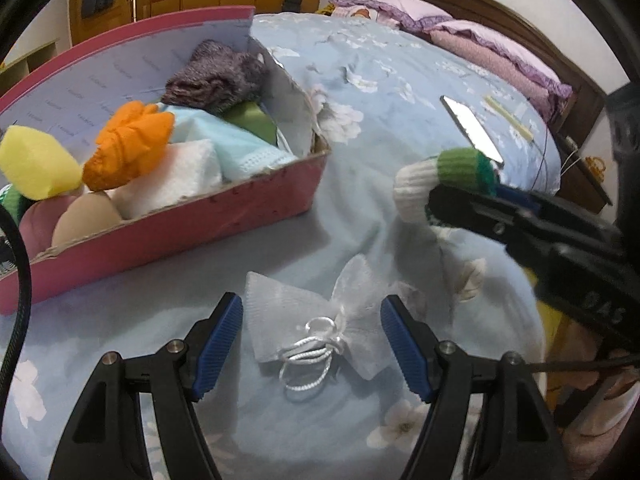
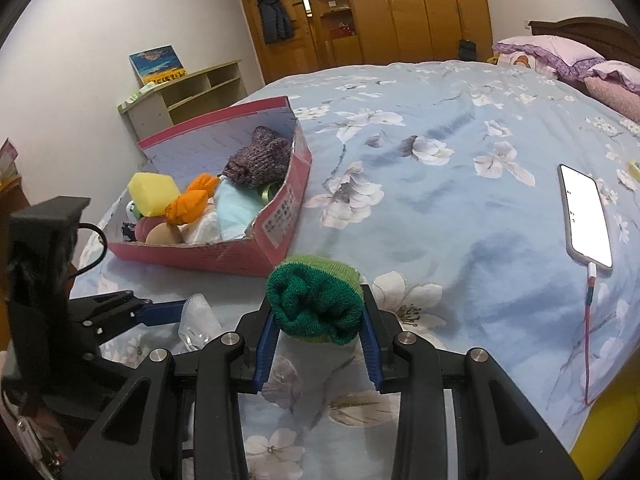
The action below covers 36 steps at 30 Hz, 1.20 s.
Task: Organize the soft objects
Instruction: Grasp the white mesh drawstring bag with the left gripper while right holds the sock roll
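Observation:
A rolled green and white sock [image 2: 316,300] is clamped between the blue pads of my right gripper [image 2: 318,320], held above the bedspread. The left wrist view shows the same sock [image 1: 440,176] at the right, in the right gripper [image 1: 456,200]. A white mesh drawstring pouch [image 1: 320,316] lies on the bed between the spread fingers of my left gripper [image 1: 312,344], which is open and not pressing on it. The pouch [image 2: 198,316] also shows low left in the right wrist view. A pink cardboard box [image 1: 208,216] holds several soft items, among them a yellow sponge [image 1: 36,162] and an orange cloth [image 1: 132,144].
A phone [image 2: 586,216] with a lit screen lies on the blue flowered bedspread [image 2: 460,208], plugged into a red cable [image 2: 588,340]. Purple pillows [image 1: 500,52] sit by the headboard. A low shelf [image 2: 188,92] and wooden wardrobes [image 2: 400,12] stand beyond the bed.

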{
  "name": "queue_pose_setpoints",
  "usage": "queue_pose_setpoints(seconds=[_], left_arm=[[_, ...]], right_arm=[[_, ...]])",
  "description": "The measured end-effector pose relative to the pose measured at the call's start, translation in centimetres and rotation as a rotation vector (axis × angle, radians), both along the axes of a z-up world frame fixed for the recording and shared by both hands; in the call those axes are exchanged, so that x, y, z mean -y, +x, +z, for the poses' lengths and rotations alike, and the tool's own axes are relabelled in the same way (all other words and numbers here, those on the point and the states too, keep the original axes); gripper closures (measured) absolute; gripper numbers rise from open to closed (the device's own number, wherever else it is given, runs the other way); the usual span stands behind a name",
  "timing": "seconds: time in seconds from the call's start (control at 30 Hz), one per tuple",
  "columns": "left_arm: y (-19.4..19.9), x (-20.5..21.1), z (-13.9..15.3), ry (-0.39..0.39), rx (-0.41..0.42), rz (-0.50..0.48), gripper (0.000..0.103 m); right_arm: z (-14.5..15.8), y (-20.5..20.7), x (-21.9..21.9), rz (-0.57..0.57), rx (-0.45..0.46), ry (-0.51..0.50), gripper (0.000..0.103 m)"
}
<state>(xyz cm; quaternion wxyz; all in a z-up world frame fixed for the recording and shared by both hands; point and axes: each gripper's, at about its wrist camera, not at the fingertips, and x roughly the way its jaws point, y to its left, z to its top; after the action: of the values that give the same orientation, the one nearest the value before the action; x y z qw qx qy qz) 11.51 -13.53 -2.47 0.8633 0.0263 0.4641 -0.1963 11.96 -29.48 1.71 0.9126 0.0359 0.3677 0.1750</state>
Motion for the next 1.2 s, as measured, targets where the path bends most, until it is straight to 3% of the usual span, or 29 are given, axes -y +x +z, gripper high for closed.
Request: queue_pose_setpoints(seconds=[0.23,0.53,0.7,0.9,1.07,1.2], left_arm=[[0.1,0.9,-1.2,0.065,0.010,-0.001,0.027],[-0.4,1.9,-2.2,0.089,0.040,-0.038,0.011],[-1.1,2.6,-2.1,0.152,0.057,-0.062,0.012],[-1.6,1.9,-1.5,0.148,0.090,-0.059,0.036],[-1.4,1.1,-0.9,0.123,0.095,-0.048,0.067],[-1.4,0.3,-0.4,0.086,0.090,-0.045,0.081]], right_arm=[[-0.5,-0.1,0.4,-0.003,-0.005,0.019,0.066],[-0.6,-0.2,0.4,-0.004,-0.002,0.023,0.066],[-0.7,-0.2,0.5,-0.009,-0.001,0.025,0.066],[-0.9,-0.2,0.4,-0.004,-0.007,0.023,0.066],[-0.8,-0.4,0.0,0.004,-0.007,0.021,0.066],[-0.7,-0.5,0.0,0.006,-0.005,0.020,0.066]])
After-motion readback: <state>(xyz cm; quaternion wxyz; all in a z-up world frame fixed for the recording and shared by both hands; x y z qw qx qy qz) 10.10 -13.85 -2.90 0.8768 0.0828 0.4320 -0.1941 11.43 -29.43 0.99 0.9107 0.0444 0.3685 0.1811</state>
